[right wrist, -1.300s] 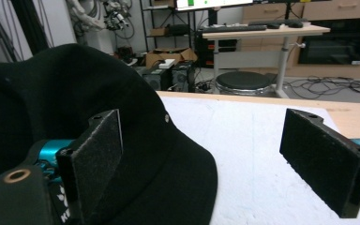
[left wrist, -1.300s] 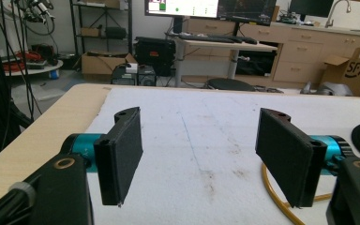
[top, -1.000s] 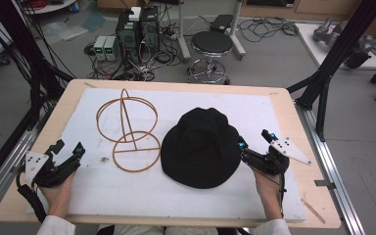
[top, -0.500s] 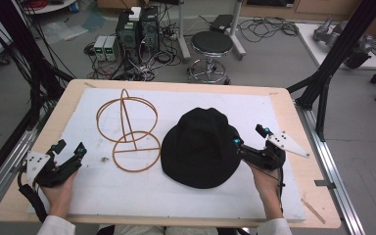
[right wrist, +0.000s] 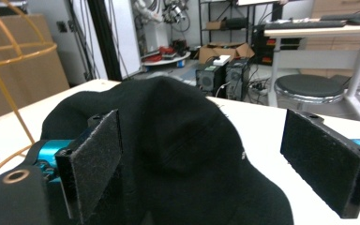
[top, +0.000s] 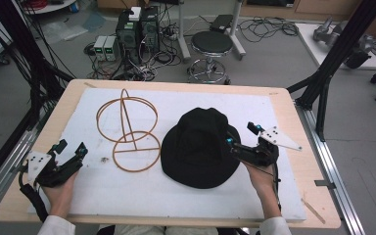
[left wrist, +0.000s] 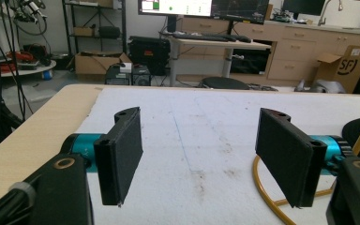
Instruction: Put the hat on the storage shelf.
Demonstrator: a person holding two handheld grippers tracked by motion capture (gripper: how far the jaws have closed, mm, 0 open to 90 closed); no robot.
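Note:
A black bucket hat [top: 198,147] lies on the white mat, right of centre. An orange wire hat stand [top: 127,128] sits to its left. My right gripper [top: 242,135] is open at the hat's right brim, one jaw over the brim edge. In the right gripper view the hat [right wrist: 178,154] lies between and ahead of the open jaws, with the right gripper [right wrist: 215,164] spread wide. My left gripper [top: 71,149] rests open near the mat's left edge, apart from the stand. The left gripper view has the left gripper [left wrist: 206,154] open over bare mat, with the stand's base ring [left wrist: 267,194] at right.
The white mat [top: 176,196] covers most of the wooden table [top: 293,103]. A small dark speck [top: 104,159] lies on the mat left of the stand base. Beyond the table's far edge are a stool [top: 212,44] and computer boxes [top: 137,27] on the floor.
My right gripper has moved left toward the hat until one jaw overlaps the brim. The left gripper has barely moved.

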